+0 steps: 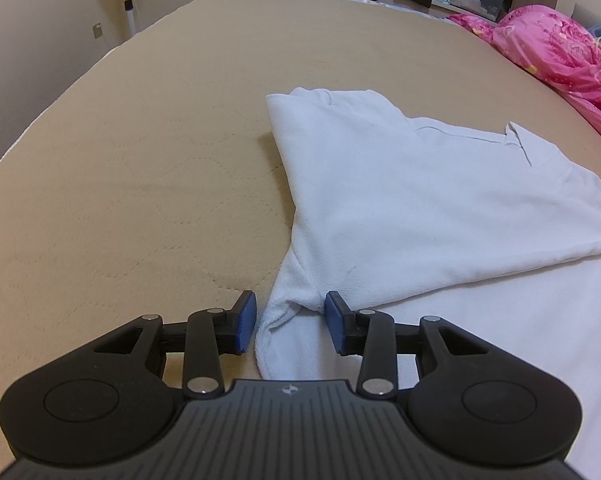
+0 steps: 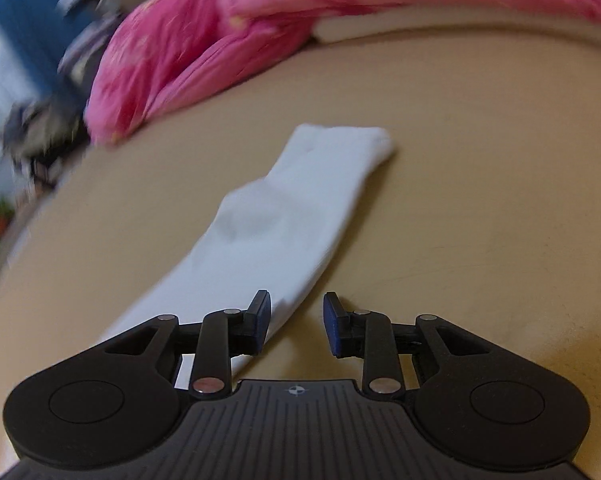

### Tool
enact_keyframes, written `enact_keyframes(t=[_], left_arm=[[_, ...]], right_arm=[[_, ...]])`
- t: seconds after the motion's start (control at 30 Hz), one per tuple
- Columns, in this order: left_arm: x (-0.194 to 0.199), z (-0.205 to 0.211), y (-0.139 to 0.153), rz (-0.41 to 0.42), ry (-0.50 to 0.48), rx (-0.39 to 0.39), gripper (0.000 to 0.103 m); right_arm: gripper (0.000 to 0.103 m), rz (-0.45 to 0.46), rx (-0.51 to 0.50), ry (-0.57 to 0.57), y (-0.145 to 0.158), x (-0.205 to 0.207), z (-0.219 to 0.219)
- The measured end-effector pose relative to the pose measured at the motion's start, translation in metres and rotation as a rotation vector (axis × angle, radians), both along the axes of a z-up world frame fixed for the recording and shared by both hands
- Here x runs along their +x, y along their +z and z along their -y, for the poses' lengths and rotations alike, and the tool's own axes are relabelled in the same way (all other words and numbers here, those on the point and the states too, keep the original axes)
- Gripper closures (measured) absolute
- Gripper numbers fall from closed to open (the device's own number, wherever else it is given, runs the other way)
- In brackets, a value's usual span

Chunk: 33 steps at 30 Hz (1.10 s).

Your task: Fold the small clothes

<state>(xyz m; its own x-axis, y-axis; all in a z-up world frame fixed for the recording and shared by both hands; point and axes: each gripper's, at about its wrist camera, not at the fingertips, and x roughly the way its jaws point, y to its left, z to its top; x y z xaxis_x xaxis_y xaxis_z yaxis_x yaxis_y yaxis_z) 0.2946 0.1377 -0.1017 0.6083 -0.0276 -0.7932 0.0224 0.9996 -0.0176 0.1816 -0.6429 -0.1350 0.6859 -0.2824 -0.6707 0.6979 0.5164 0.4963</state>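
Right between our left gripper [image 1: 290, 322] pads we've got a corner of the white shirt [image 1: 420, 208], soft ribbed-looking cotton, a bit fuzzy where the edge rolls over. The jaws sit partly apart, one blue pad on each side of that bunched corner, and we can't see either pad pressing into the cloth, so it's straddled rather than pinched. From there the shirt spreads away up and to the right across the tan mattress [image 1: 140, 160], one flap folded over the body in a diagonal, a collar edge poking up further back. The gripper tilts down at the bed.

Over on the other side, our right gripper [image 2: 296, 322] is also partly open with nothing in it. The white sock [image 2: 284, 224] lies flat and long on the mattress, its near end running under the left pad and out of sight behind the gripper, the rest stretching off toward the upper right, with a greyish heel patch about halfway. This gripper also points down at the bed, and the view is smeared with motion blur.

Furthest back, a pink quilt [image 2: 188, 40] is heaped along the edge of the bed.
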Motion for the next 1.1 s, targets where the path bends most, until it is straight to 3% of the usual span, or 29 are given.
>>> enact_keyframes(t=[0.2,0.57,0.6,0.63,0.67,0.77,0.87,0.97,1.03,1.1], left_arm=[[0.0,0.0,0.0,0.0,0.001,0.001,0.059],[-0.002,0.0,0.001,-0.001,0.002,-0.004,0.059],[-0.001,-0.001,0.001,-0.001,0.001,-0.004,0.059],[-0.001,-0.001,0.001,-0.001,0.001,-0.005,0.059],[-0.001,-0.001,0.001,-0.001,0.002,-0.005,0.059],[-0.001,-0.001,0.001,-0.002,0.002,-0.006,0.059],[-0.001,-0.002,0.001,-0.004,0.004,-0.009,0.059],[-0.001,-0.002,0.001,-0.004,0.002,-0.008,0.059],[0.0,-0.002,0.002,-0.006,0.005,-0.011,0.059],[0.0,-0.002,0.002,-0.008,0.009,-0.014,0.059]], right_arm=[[0.072,0.099,0.039,-0.087,-0.014,-0.008,0.021],[0.073,0.082,-0.058,-0.099,-0.014,0.012,0.015],[0.076,0.078,-0.067,-0.103,-0.014,0.014,0.012],[0.09,0.074,-0.076,-0.105,-0.014,0.015,0.01],[0.097,0.072,-0.077,-0.104,-0.015,0.017,0.01],[0.099,0.061,-0.088,-0.142,-0.011,0.02,0.005],[0.099,0.01,-0.242,-0.165,0.016,0.033,-0.019],[0.1,0.003,-0.52,-0.022,0.058,0.061,-0.083],[0.1,0.098,-0.674,0.131,0.088,0.074,-0.147],[0.1,0.22,-0.74,0.305,0.114,0.081,-0.214]])
